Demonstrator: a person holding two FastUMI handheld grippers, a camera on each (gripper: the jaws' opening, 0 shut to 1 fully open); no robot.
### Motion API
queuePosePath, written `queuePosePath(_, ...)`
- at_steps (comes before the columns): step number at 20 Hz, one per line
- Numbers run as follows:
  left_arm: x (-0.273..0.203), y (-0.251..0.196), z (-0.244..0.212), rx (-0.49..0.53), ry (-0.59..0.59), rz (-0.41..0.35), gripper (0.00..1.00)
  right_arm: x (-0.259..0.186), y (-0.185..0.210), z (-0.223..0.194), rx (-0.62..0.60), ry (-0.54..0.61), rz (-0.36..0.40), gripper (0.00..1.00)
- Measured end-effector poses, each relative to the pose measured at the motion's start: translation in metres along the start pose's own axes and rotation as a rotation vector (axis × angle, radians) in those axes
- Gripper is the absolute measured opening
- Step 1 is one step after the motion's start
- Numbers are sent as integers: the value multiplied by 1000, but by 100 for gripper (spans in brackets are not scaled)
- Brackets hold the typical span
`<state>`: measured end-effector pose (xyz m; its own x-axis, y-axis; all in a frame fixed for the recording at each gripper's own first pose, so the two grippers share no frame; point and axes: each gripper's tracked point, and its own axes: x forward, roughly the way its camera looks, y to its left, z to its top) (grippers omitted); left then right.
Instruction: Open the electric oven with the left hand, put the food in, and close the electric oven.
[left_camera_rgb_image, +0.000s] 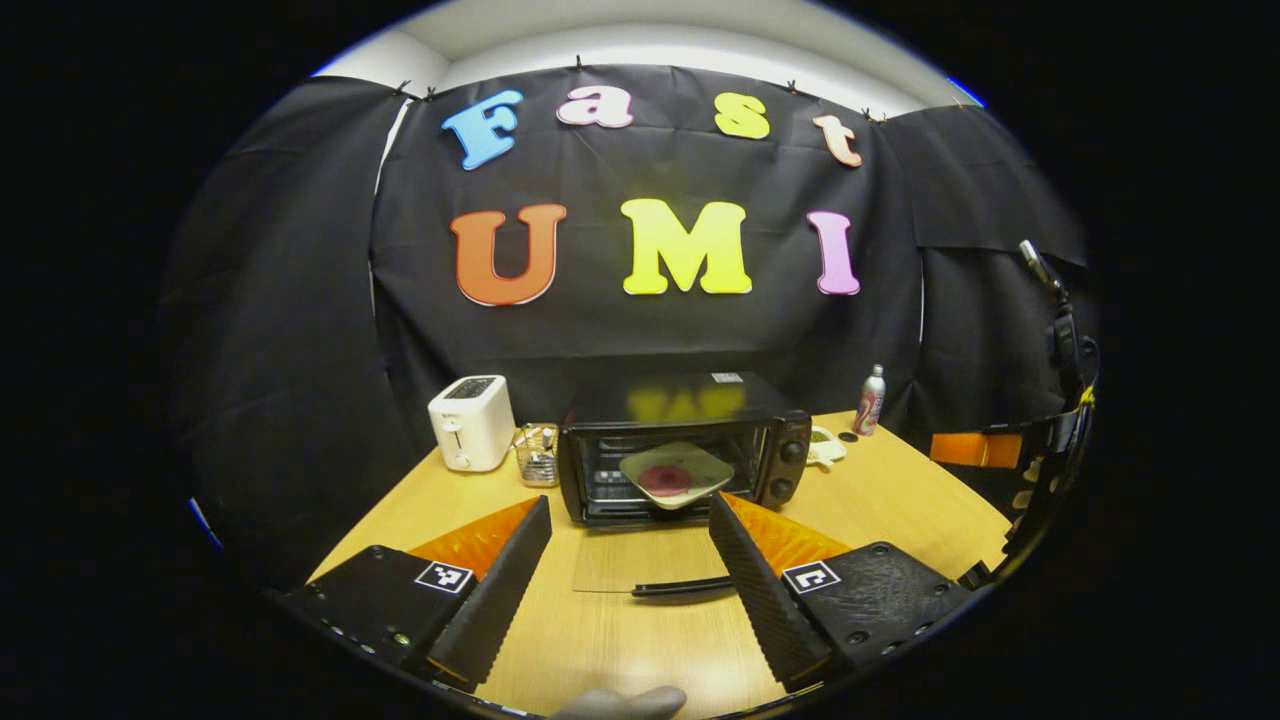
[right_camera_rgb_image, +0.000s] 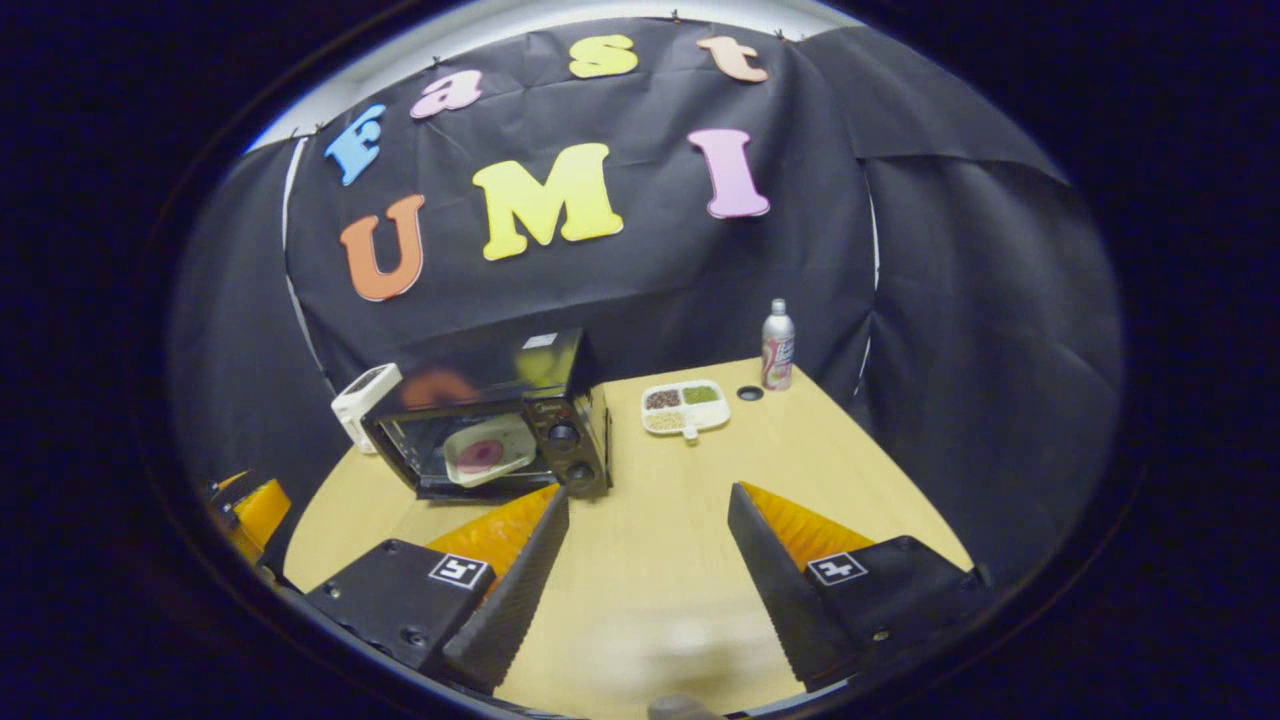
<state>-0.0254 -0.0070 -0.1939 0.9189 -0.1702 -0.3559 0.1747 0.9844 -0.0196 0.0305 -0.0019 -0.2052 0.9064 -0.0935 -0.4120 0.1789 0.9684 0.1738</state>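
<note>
The electric oven (left_camera_rgb_image: 685, 450) stands mid-surface with its glass door (left_camera_rgb_image: 650, 565) dropped flat, a plate of food (left_camera_rgb_image: 676, 474) resting inside. The left gripper (left_camera_rgb_image: 630, 560) is spread wide and empty before the door; the right gripper (right_camera_rgb_image: 648, 545) (also wide, holding nothing) hovers over bare surface (right_camera_rgb_image: 690, 470). The left gripper view shows a toaster (left_camera_rgb_image: 471, 422); the right gripper view shows a divided tray (right_camera_rgb_image: 685, 405) and bottle (right_camera_rgb_image: 777, 345).

The left gripper (left_camera_rgb_image: 630, 560) is wide open and holds nothing. The right gripper (right_camera_rgb_image: 648, 560) is wide open too, and empty. Both point forward, low and level.
</note>
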Motion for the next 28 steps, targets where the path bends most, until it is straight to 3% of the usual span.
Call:
queuePosePath(1, 5, -8, -8, -5, 13, -18, 96, -6, -6, 1, -19, -4, -11, 100)
queuePosePath(3, 14, -20, -29, -3, 55, -36, 96, -17, -15, 3, -47, -14, -24, 96)
queuePosePath(6, 27, -36, -65, -13, 124, -58, 96, -26, -25, 1, -74, 1, -38, 96)
queuePosePath(7, 31, -40, -77, -15, 149, -62, 96, -30, -28, 1, -67, 5, -42, 100)
queuePosePath(8, 34, -45, -88, -22, 173, -68, 96, -32, -26, 0, -60, 6, -43, 96)
queuePosePath(9, 39, -49, -99, -28, 194, -75, 97, -34, -29, -1, -64, 8, -50, 100)
queuePosePath(11, 44, -54, -123, -32, 242, -75, 96, -39, -35, -4, -69, 15, -57, 96)
queuePosePath(16, 63, -60, -170, -40, 334, -67, 96, -46, -48, -10, -73, 37, -84, 100)
queuePosePath(20, 83, -58, -193, -44, 382, -54, 97, -49, -51, -10, -89, 44, -98, 96)
queuePosePath(21, 87, -56, -196, -44, 387, -46, 97, -49, -50, -10, -95, 47, -99, 100)
queuePosePath(28, 109, -58, -214, -5, 422, -27, 97, -41, -44, -9, -103, 69, -94, 96)
